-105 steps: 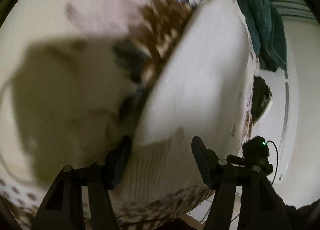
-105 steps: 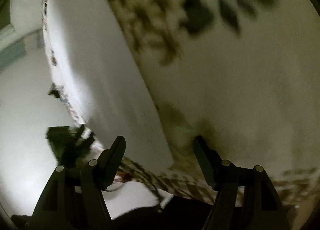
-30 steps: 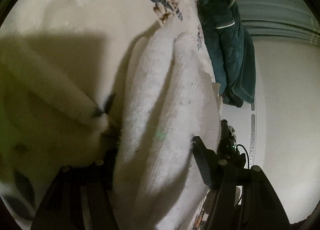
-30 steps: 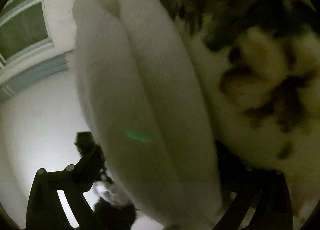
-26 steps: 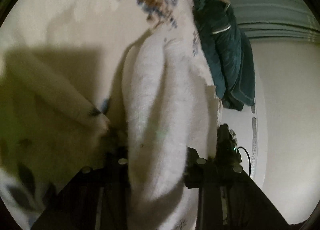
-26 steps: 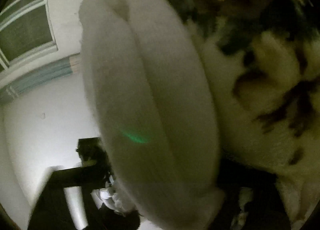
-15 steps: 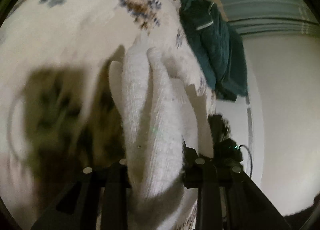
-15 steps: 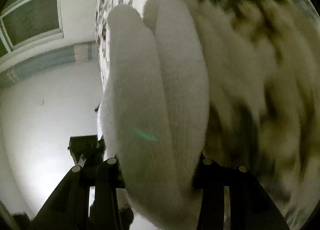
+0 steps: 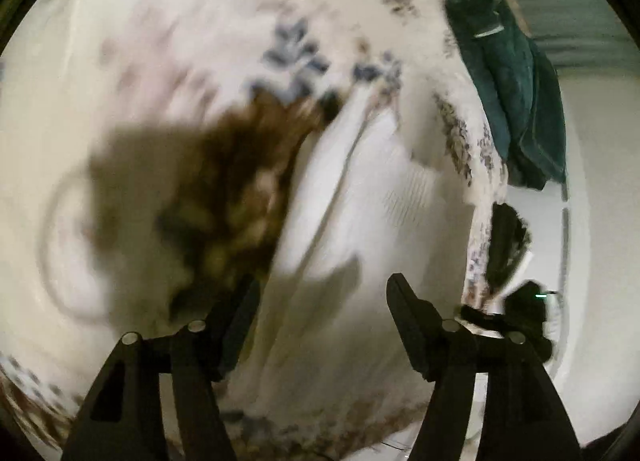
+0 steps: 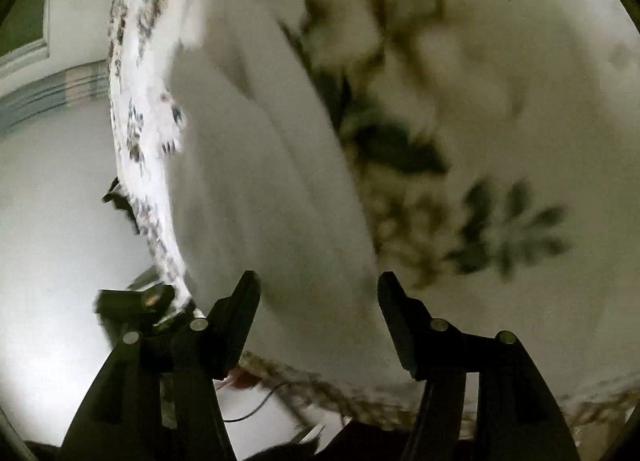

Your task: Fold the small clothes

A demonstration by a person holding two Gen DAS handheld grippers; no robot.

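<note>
A white knitted garment (image 9: 360,201) lies folded on the flowered bedspread (image 9: 180,41) near the bed's edge. In the left wrist view my left gripper (image 9: 322,301) hangs above its near end, jaws opening, nothing pinched between the fingers. The right wrist view shows the same white garment (image 10: 260,181) as a long blurred band. My right gripper (image 10: 318,293) is over its near end, jaws opening too, with the cloth below and free of the pads. Both pictures are smeared by motion.
A dark teal garment (image 9: 516,81) lies heaped at the bed's far corner. Past the bed edge (image 10: 136,149) is pale floor with a small dark device (image 9: 528,301) and a cable (image 10: 256,409). A striped curtain or wall (image 10: 48,97) stands behind.
Half a second ago both grippers were shut on the bunched white garment and held it up. Now both have let go and risen; the garment lies flat on the bedspread.
</note>
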